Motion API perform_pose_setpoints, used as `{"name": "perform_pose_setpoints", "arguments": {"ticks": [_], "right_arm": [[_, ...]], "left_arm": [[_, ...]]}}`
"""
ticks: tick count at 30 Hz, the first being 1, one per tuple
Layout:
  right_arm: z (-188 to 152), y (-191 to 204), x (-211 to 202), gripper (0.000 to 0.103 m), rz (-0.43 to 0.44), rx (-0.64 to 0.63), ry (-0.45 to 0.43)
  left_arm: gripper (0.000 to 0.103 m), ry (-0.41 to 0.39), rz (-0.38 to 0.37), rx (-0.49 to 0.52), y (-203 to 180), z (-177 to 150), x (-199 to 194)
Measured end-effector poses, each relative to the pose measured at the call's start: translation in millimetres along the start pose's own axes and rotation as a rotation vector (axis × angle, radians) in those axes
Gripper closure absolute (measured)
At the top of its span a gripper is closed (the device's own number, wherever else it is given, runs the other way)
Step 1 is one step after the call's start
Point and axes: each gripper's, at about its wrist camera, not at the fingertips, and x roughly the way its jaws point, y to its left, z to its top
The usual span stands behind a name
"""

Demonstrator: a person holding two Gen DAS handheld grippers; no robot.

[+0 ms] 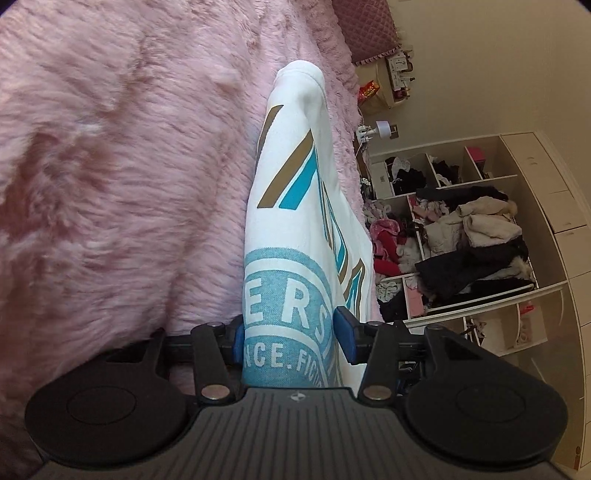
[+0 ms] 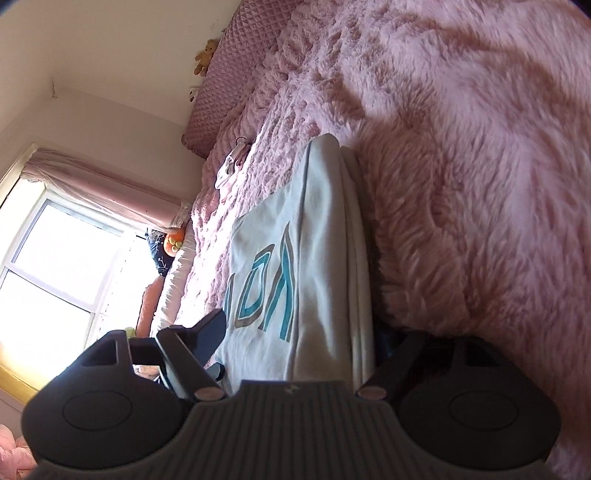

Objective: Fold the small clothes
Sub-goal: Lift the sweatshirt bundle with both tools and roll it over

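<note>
We see a white shirt [image 1: 295, 206] gathered into a long, narrow fold and lying along the pink fluffy blanket [image 1: 122, 166] that covers the bed. In the left wrist view our left gripper [image 1: 293, 338] is clenched on the shirt: its two blue pads [image 1: 345, 338] press the cloth from both sides, right across the round blue print with white letters. Beyond the pads the shirt runs away from us over the blanket, showing tan and teal diagonal stripes, and ends in a rounded fold near a quilted pillow [image 1: 369, 29]. To the right of the bed stand open shelves [image 1: 461, 236] stuffed with piled clothes in black, cream, red and pink.

In the right wrist view our right gripper [image 2: 299, 343] takes the same shirt [image 2: 295, 258] from the other end. Several stacked layers of white cloth run between its fingers, with teal and grey lettering on the top layer. The left finger [image 2: 207, 332] shows beside the cloth, touching its edge; the right finger is hidden behind the folded layers and in shadow, so we cannot tell whether this gripper is clamped on the shirt or merely around it. The blanket [image 2: 461, 166] rises on the right just beside the fold. Farther off lie a small pale garment [image 2: 232, 162], the pillow [image 2: 225, 92], a teddy bear [image 2: 206, 55], and a bright window [image 2: 62, 266] under a pink curtain [image 2: 99, 188]
</note>
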Motion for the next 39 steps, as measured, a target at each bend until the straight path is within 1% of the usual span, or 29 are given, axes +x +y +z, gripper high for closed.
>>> {"name": "perform_pose_setpoints", "arguments": {"ticks": [2, 4, 6, 7, 8, 9, 10, 11, 12, 13, 14, 16, 18, 21, 24, 29, 31, 33, 39], "right_arm": [[3, 2, 11, 0.025, -0.011, -0.015, 0.008], [6, 3, 19, 0.025, -0.027, -0.024, 0.012], [7, 4, 22, 0.027, -0.039, -0.033, 0.016], [7, 5, 23, 0.028, -0.048, -0.039, 0.017], [7, 5, 24, 0.033, -0.062, -0.044, 0.017], [8, 6, 26, 0.043, -0.091, -0.051, 0.017], [8, 7, 28, 0.049, -0.121, -0.057, 0.018], [8, 9, 31, 0.061, -0.159, -0.059, 0.016], [7, 8, 31, 0.066, -0.176, -0.052, 0.012], [7, 8, 30, 0.068, -0.179, -0.044, 0.003], [7, 10, 30, 0.071, -0.187, -0.043, -0.003], [6, 14, 31, 0.074, -0.209, -0.058, -0.01], [5, 19, 30, 0.078, -0.226, -0.073, -0.018], [5, 32, 30, 0.082, -0.238, -0.107, -0.04], [3, 42, 23, 0.085, -0.236, -0.121, -0.054], [-2, 73, 14, 0.085, -0.237, -0.161, -0.061], [-5, 84, 8, 0.086, -0.222, -0.169, -0.062], [-10, 98, 3, 0.086, -0.21, -0.183, -0.065], [-34, 149, -8, 0.086, -0.168, -0.22, -0.069]], "left_arm": [[0.048, 0.009, -0.004, 0.005, -2, 1, 8], [0.048, 0.015, -0.001, -0.013, 0, 2, 16], [0.049, 0.018, 0.0, -0.02, 0, 3, 21], [0.054, 0.019, 0.019, -0.014, -2, 2, 22], [0.058, 0.021, 0.046, -0.001, -5, 1, 22], [0.06, 0.015, 0.076, 0.007, -8, 0, 23], [0.061, 0.006, 0.099, 0.006, -12, -2, 23], [0.063, -0.006, 0.118, 0.006, -16, -4, 23], [0.064, -0.016, 0.135, 0.012, -19, -6, 22], [0.067, -0.025, 0.146, 0.019, -23, -8, 22], [0.068, -0.033, 0.163, 0.023, -26, -11, 21], [0.069, -0.044, 0.19, 0.027, -32, -13, 20], [0.07, -0.051, 0.203, 0.02, -35, -15, 19], [0.072, -0.059, 0.211, 0.019, -39, -16, 17], [0.076, -0.071, 0.218, 0.029, -46, -18, 12], [0.078, -0.085, 0.238, 0.101, -74, -27, 1], [0.078, -0.089, 0.256, 0.153, -91, -31, -6], [0.078, -0.098, 0.262, 0.192, -105, -35, -17], [0.078, -0.128, 0.254, 0.23, -135, -40, -61]]}}
